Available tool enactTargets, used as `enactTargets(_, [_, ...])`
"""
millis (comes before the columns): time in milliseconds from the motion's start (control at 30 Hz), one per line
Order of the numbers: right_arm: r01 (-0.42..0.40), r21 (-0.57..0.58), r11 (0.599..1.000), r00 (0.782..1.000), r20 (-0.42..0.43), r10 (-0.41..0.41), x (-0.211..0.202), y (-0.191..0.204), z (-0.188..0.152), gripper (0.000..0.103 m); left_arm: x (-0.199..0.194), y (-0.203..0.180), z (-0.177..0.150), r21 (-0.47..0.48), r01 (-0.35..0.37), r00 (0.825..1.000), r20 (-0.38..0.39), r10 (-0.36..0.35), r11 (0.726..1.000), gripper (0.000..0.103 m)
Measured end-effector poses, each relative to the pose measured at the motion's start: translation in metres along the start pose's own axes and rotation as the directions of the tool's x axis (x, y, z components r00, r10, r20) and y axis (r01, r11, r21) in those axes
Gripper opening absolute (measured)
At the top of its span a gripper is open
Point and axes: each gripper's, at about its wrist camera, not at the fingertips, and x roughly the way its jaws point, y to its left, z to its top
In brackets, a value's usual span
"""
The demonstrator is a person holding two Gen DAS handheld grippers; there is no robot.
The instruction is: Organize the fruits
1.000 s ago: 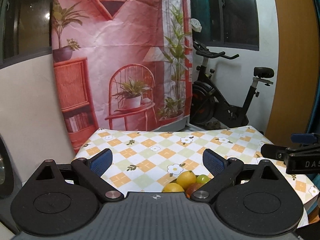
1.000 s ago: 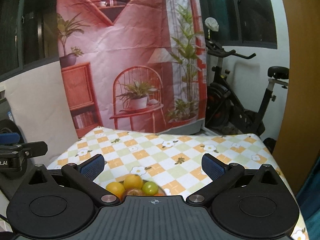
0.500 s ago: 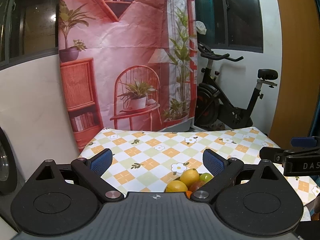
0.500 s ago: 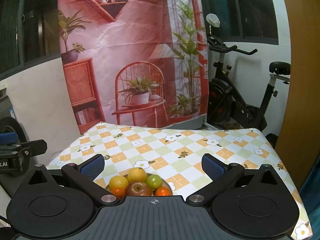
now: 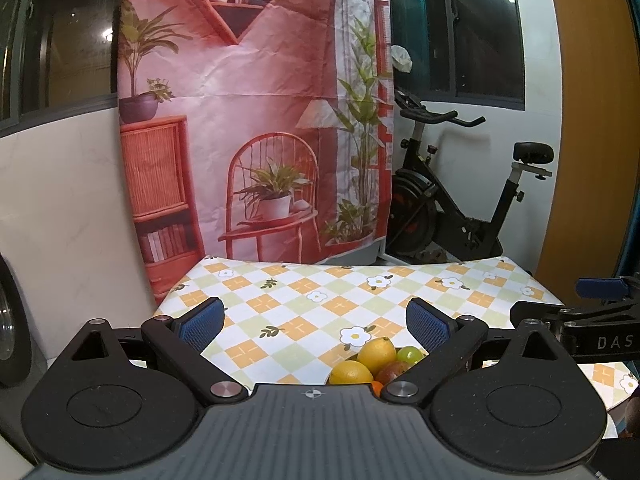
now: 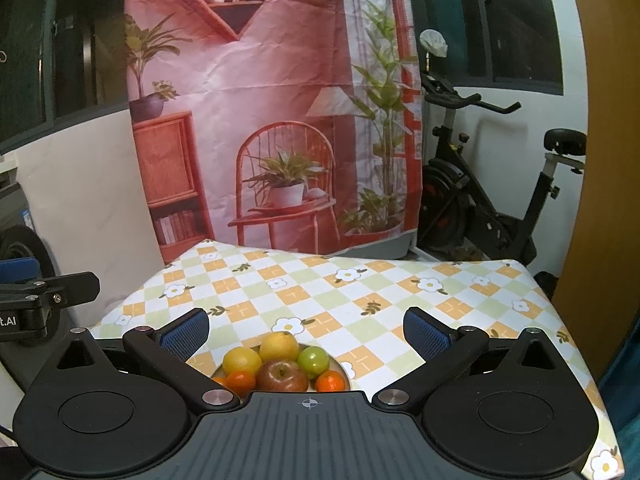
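Observation:
A plate (image 6: 341,369) of fruit sits at the near edge of the table. It holds two lemons (image 6: 279,345), a green fruit (image 6: 313,360), a red apple (image 6: 282,376) and two small oranges (image 6: 330,382). In the left wrist view the same pile (image 5: 376,352) lies low and right of centre, partly hidden by the gripper body. My left gripper (image 5: 315,323) is open and empty above the table. My right gripper (image 6: 306,326) is open and empty, just behind and above the plate.
The table wears a checked flower-print cloth (image 6: 360,284). A printed backdrop (image 6: 272,100) hangs behind it. An exercise bike (image 6: 500,200) stands at the back right. A wooden panel (image 6: 600,200) lies to the right. The right gripper's side (image 5: 580,328) shows in the left wrist view.
Both views have tilted down and drawn back a little. More of the fruit plate shows in the right wrist view, including the apple and oranges. Both grippers stay open.

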Motion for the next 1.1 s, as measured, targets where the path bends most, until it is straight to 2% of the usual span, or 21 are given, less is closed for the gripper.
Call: enactTargets(1100, [-0.002,-0.003,1.0,1.0,-0.003,0.002,0.0012,0.0013,0.0007,0.103,-0.0023,-0.0021,-0.0008,0.003,0.003,1.0,0.01,-0.003,1.0,0.099])
